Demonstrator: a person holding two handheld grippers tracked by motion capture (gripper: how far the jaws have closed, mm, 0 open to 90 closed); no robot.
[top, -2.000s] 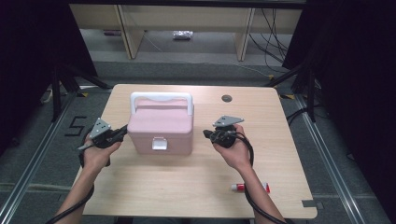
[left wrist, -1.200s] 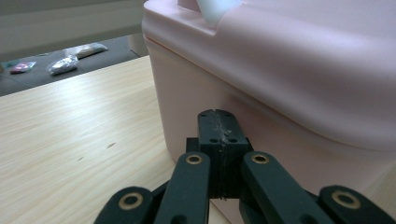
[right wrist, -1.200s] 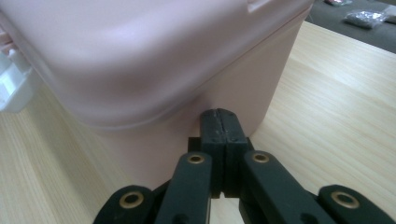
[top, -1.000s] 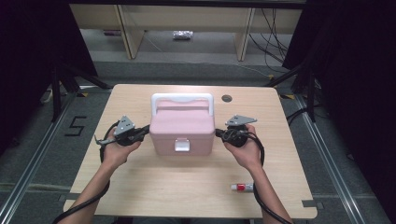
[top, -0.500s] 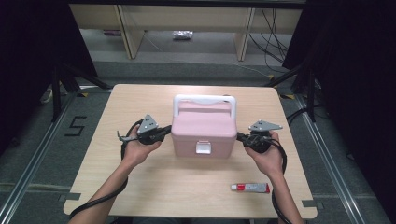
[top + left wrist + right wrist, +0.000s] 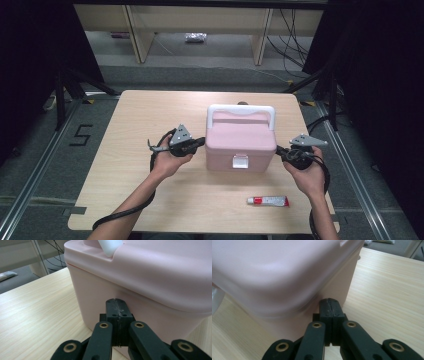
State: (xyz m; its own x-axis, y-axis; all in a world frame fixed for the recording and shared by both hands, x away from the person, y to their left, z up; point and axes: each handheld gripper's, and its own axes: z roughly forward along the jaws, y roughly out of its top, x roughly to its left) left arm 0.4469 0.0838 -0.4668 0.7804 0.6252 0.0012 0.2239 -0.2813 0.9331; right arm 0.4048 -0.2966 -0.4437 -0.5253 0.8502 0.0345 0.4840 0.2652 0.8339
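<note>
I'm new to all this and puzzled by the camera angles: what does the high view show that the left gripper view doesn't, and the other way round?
The high view alone takes in the whole table, the small tube near its front edge, both hands, the right gripper and the box's front latch. The left gripper view alone gives a close look at the left gripper: its jaws are shut, with the tips against the box's side wall just under the lid's rim. Both show the pink box, its white handle and the wooden tabletop.

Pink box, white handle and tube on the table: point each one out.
pink box (image 6: 241, 145), high view, on its lid.
white handle (image 6: 241, 108), high view, on its top bar.
tube (image 6: 267, 201), high view, on its middle.
</note>
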